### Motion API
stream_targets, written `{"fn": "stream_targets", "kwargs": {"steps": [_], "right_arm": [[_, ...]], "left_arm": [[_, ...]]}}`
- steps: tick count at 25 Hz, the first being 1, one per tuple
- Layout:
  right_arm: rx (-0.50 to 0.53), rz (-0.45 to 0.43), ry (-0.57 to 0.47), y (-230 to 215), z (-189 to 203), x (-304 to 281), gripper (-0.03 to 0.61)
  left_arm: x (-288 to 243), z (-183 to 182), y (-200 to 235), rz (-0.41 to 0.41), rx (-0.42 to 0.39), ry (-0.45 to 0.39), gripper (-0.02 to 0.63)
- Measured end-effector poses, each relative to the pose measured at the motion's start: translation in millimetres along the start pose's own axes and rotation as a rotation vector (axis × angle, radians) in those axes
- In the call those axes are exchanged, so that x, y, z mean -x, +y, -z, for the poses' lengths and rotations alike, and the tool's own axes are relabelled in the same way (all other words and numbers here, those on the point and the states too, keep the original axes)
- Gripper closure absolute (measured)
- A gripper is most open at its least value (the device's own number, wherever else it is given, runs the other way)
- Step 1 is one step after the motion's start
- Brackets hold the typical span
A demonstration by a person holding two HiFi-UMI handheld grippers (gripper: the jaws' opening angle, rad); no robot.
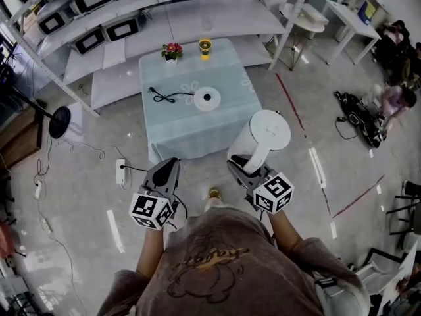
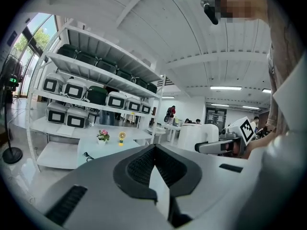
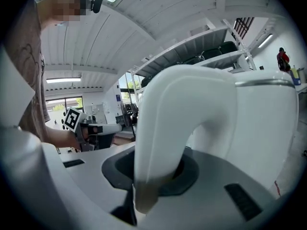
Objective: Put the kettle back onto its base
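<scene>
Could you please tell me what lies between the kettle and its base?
In the head view, only bare tablecloth separates the kettle from its base; the cord trails off the base's other side.

white electric kettle (image 1: 265,139) held upright by its handle, off the table's (image 1: 177,133) near right corner; round white base (image 1: 206,98) lies mid-table.

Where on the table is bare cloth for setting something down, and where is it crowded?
Free: the near half of the tablecloth, in front of the base and its cord, and the strip right of the base. The base itself stands empty. Crowded: the far edge, where the flower pot and the small yellow object stand side by side.
</scene>
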State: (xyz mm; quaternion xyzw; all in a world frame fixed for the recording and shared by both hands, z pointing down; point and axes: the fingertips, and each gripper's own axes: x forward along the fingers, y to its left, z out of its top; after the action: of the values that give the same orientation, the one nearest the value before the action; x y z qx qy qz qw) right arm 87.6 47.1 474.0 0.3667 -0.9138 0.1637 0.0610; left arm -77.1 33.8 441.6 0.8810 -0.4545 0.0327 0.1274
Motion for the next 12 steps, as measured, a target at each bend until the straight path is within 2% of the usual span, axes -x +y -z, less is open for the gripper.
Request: {"fn": "stream_targets", "kwargs": {"steps": [12], "right_arm": [[0.039, -0.045, 0.004, -62.9, -43.7, -64.7, 0.503]], "left_arm": [[-72.1, -28.5, 52.7, -0.024, -0.011, -0.010, 0.592]]}}
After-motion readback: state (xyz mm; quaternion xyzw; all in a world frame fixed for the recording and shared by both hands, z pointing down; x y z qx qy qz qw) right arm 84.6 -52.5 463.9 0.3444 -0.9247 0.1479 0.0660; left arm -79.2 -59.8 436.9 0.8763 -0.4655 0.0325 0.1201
